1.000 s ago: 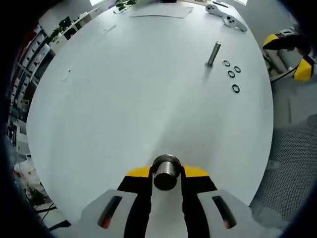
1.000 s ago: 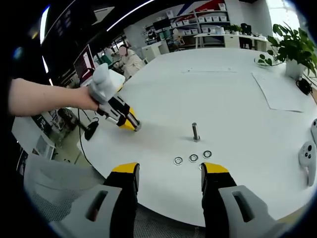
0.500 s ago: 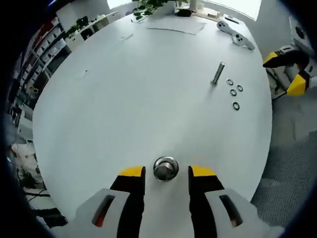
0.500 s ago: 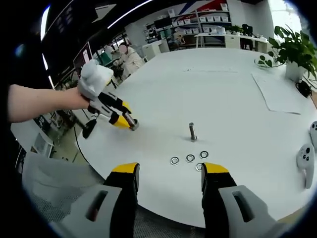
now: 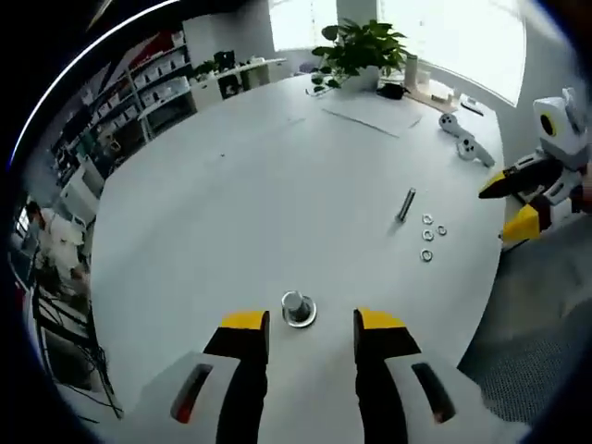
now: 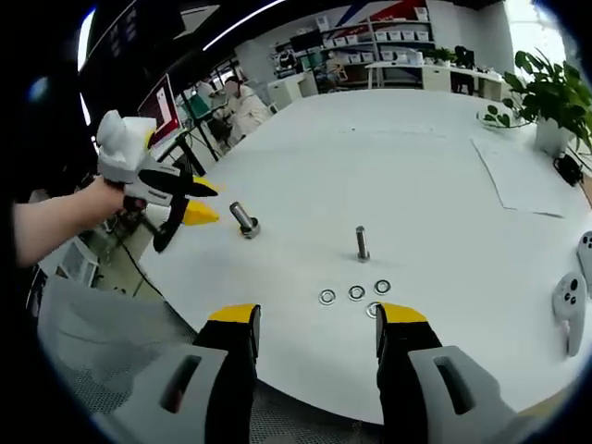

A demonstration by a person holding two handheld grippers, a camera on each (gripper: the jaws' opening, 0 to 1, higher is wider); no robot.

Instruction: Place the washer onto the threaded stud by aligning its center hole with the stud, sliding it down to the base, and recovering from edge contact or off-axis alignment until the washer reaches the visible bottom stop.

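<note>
Left gripper view: yellow-tipped left gripper (image 5: pixel 311 335) hovering low over the round white table (image 5: pixel 222 213), jaws spread wide, nothing between them. Just ahead of the tips, a short metal stud (image 5: pixel 297 309) upright on its round base, clear of both jaws. Farther out toward the right edge, a second, taller threaded stud (image 5: pixel 406 204) standing on the table, and a little cluster of washers (image 5: pixel 430 238) lying flat just beside it, none on either stud. Beyond those, white game controllers (image 5: pixel 460 137), a sheet of paper (image 5: pixel 365 114) and a potted plant (image 5: pixel 359 51) at the far rim.

Right gripper view: right gripper (image 6: pixel 314 344) at the near table edge, jaws parted wide and holding nothing. Directly past the tips, the washers (image 6: pixel 355 295) in a loose row, one partly hidden behind the right jaw; taller stud (image 6: pixel 363 243) upright just behind them. Off to the left, the short stud (image 6: pixel 244 220) tilted in this view, with the left gripper (image 6: pixel 199 202) just beside it, apart from it, gripped in a person's hand (image 6: pixel 109 199).
</note>
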